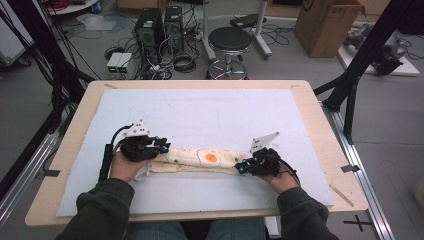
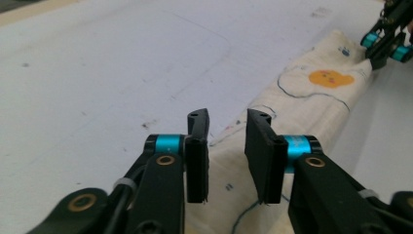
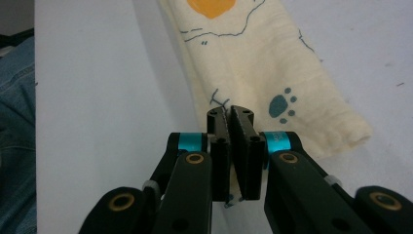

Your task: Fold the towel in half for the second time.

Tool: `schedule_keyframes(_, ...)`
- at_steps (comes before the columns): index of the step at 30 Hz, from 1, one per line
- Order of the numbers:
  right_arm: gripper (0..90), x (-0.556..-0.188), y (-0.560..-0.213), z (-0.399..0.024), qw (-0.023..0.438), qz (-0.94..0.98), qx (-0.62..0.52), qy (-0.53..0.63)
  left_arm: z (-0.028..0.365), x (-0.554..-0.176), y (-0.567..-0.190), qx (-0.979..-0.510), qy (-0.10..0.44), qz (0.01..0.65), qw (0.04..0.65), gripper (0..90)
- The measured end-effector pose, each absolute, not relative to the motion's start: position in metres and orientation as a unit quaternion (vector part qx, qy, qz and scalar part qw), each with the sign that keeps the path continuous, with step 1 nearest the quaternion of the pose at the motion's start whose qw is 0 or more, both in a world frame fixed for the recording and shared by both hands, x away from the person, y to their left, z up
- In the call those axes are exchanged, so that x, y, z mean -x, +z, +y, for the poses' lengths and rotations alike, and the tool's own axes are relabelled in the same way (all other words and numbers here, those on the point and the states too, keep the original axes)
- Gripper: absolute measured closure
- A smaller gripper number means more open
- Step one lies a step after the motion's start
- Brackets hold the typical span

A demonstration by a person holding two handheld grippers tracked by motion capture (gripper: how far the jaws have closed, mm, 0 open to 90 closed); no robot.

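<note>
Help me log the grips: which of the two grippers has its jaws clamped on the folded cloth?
The right gripper: its jaws pinch the end of the cloth. The left gripper stands over the other end with a gap between its jaws.

The folded cloth (image 1: 200, 161) is a soft, matt, pale cream woven fabric with a fine crinkled texture and printed orange and blue motifs. It lies on a matt white mat (image 1: 200, 115) of slightly fibrous, lightly marked surface, which covers a table (image 1: 310, 100) of smooth, pale wood-look board. The left gripper (image 2: 227, 131) and right gripper (image 3: 230, 127) are of black matt plastic, with semi-gloss cyan metallic collars and brass-coloured rivets at the pivots; their pads look flat and dull.
</note>
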State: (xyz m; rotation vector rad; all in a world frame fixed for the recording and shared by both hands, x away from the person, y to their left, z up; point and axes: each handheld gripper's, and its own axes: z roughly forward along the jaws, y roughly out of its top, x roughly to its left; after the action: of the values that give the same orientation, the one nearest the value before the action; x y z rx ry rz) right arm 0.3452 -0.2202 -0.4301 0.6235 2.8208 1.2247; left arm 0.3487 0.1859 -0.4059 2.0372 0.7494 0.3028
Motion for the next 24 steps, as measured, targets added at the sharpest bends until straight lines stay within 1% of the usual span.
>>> schedule_keyframes(4, 84.9, -0.345, -0.430, -0.222, 0.005, 0.898, -0.198, 0.393, 0.189, -0.344, -0.411, -0.843, 0.103, 0.300, 0.434, 76.0)
schedule_keyframes(12, 76.1, -0.344, -0.430, -0.225, 0.007, 0.892, -0.211, 0.400, 0.201, -0.326, -0.431, -0.861, 0.085, 0.303, 0.399, 76.0)
schedule_keyframes(14, 71.8, -0.344, -0.428, -0.226, 0.003, 0.889, -0.214, 0.406, 0.199, -0.324, -0.430, -0.864, 0.091, 0.296, 0.396, 75.9)
schedule_keyframes(18, 67.5, -0.344, -0.416, -0.224, 0.010, 0.872, -0.224, 0.436, 0.197, -0.322, -0.431, -0.869, 0.097, 0.292, 0.388, 75.2)
schedule_keyframes(24, 65.3, -0.346, -0.404, -0.201, 0.013, 0.868, -0.213, 0.447, 0.195, -0.322, -0.432, -0.870, 0.100, 0.291, 0.385, 74.3)
